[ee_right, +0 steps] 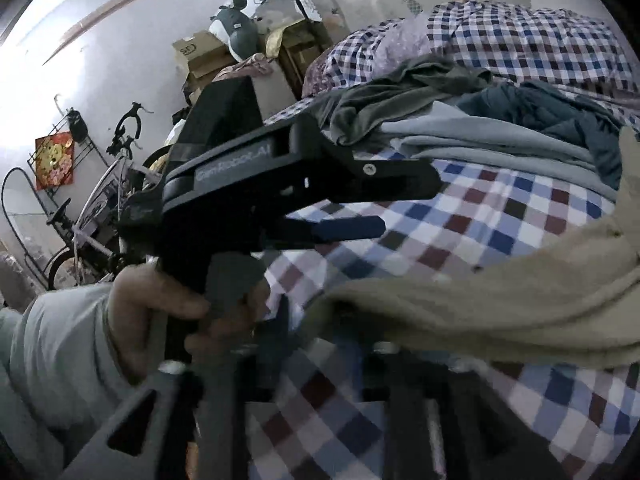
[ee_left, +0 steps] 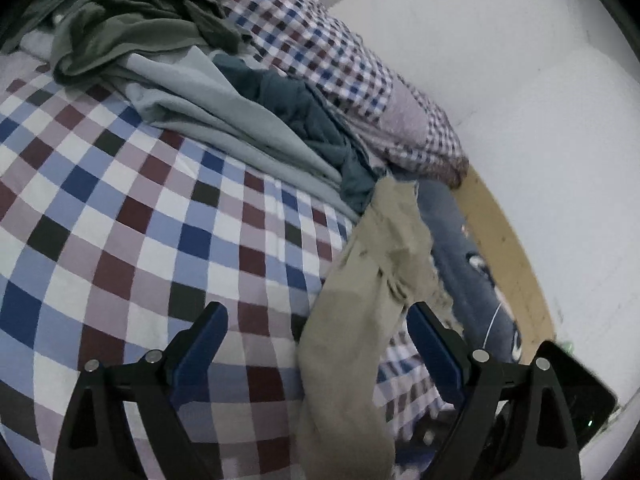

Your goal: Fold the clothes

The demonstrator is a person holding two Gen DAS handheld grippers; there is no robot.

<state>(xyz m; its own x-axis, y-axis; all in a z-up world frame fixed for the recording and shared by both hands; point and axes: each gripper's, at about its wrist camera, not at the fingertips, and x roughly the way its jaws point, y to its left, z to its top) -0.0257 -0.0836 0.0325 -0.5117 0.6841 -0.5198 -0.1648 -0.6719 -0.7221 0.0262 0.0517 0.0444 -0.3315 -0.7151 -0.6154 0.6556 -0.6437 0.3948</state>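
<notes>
Over a checked bedsheet [ee_left: 120,216], left gripper [ee_left: 316,320] jaws wide, beige garment [ee_left: 360,312] hanging between them toward 6 o'clock, clothes pile [ee_left: 224,108] at 12 o'clock, right gripper [ee_right: 320,392] blurred, state cannot be told.

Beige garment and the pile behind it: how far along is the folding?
Done: nothing looks folded. In hand: the beige garment hangs between the open left gripper fingers, ungripped. Left: green shirt, grey cloth and teal garment, heaped on the checked bedsheet.
</notes>
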